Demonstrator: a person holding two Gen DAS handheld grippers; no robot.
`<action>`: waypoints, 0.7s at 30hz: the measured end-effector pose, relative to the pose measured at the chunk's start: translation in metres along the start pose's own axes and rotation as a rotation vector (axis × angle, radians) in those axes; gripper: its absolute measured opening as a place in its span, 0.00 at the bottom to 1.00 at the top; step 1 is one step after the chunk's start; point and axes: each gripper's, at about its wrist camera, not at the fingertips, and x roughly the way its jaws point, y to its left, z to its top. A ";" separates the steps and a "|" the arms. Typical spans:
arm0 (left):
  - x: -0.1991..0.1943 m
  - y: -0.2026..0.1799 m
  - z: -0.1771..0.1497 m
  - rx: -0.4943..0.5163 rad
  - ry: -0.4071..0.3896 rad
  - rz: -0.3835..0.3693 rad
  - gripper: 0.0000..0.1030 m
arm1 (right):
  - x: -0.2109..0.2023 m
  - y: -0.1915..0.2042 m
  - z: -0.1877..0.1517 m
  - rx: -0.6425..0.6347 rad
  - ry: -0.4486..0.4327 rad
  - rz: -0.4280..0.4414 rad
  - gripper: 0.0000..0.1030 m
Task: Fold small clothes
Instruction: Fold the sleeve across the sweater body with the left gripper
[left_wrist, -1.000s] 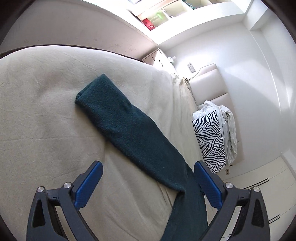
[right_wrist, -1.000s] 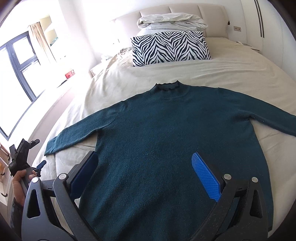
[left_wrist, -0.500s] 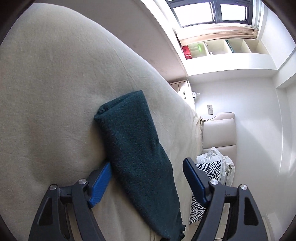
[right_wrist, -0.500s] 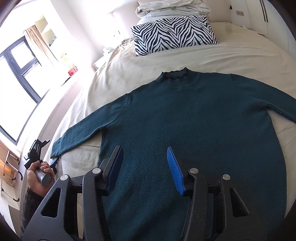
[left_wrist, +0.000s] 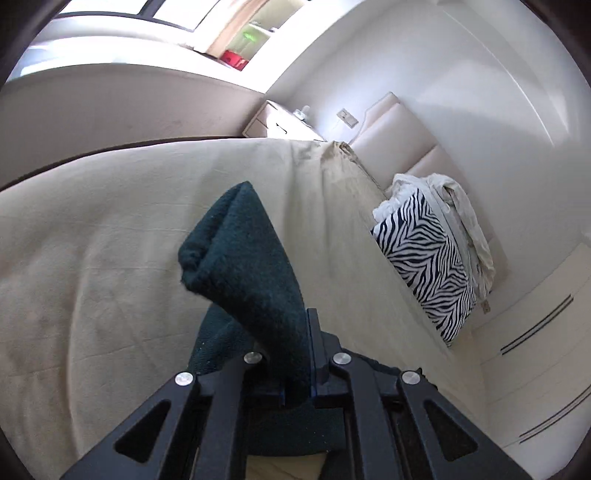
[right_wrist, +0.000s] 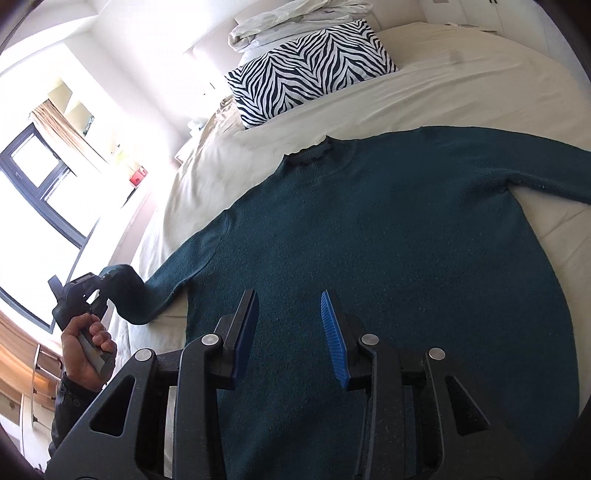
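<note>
A dark teal knit sweater (right_wrist: 388, 240) lies flat, front up, on the cream bed (right_wrist: 461, 85). My left gripper (left_wrist: 295, 354) is shut on the end of the sweater's left sleeve (left_wrist: 243, 258), and the cuff stands up lifted off the bed. In the right wrist view the left gripper (right_wrist: 79, 291) holds that sleeve (right_wrist: 155, 288) at the bed's left edge. My right gripper (right_wrist: 290, 317) is open and empty, hovering over the sweater's lower left body. The right sleeve (right_wrist: 546, 173) stretches out to the right.
A zebra-print pillow (right_wrist: 310, 81) with crumpled white bedding (right_wrist: 295, 22) behind it lies at the head of the bed. A padded headboard (left_wrist: 402, 133) and nightstand (left_wrist: 277, 122) stand by the wall. A window (right_wrist: 40, 184) lies to the left.
My left gripper has closed on the left sleeve end and lifted it off the bed. My right gripper has narrowed a little and moved over the sweater's lower left.
</note>
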 end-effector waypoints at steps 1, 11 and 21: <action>0.007 -0.044 -0.015 0.187 0.011 0.030 0.08 | -0.001 -0.008 0.002 0.020 -0.003 0.007 0.33; 0.057 -0.161 -0.204 0.939 0.123 0.181 0.13 | 0.063 -0.069 0.029 0.227 0.215 0.281 0.33; 0.055 -0.151 -0.206 0.908 0.094 0.173 0.15 | 0.206 -0.016 0.037 0.436 0.467 0.525 0.35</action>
